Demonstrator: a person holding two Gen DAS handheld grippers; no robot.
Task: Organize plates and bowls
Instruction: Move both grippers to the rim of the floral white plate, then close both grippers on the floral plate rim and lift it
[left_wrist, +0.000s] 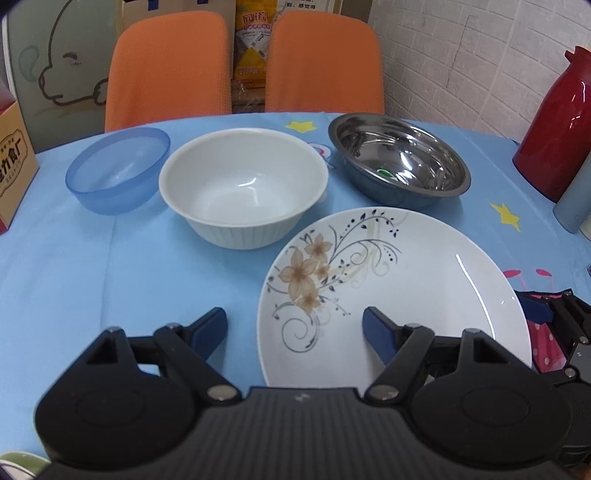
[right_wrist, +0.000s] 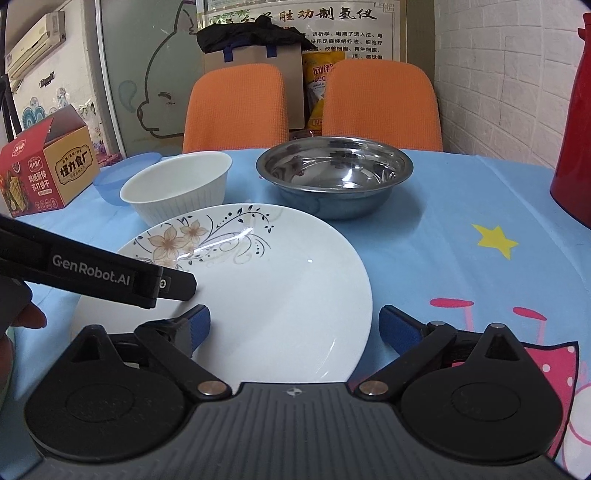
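Note:
A white plate with a brown flower print (left_wrist: 399, 295) lies on the blue tablecloth, nearest to me; it also shows in the right wrist view (right_wrist: 258, 295). Behind it stand a white ribbed bowl (left_wrist: 243, 184) (right_wrist: 177, 184), a blue translucent bowl (left_wrist: 118, 170) (right_wrist: 118, 177) at the left, and a steel bowl (left_wrist: 399, 158) (right_wrist: 332, 173) at the right. My left gripper (left_wrist: 295, 328) is open over the plate's near left rim. My right gripper (right_wrist: 295, 325) is open over the plate's near right rim. Both are empty. The left gripper's body (right_wrist: 110, 277) shows in the right wrist view.
A red thermos (left_wrist: 561, 133) (right_wrist: 576, 147) and a grey bottle (left_wrist: 576, 199) stand at the table's right. A red and brown carton (right_wrist: 44, 173) (left_wrist: 11, 173) stands at the left. Two orange chairs (left_wrist: 170, 66) (left_wrist: 325, 62) stand behind the table.

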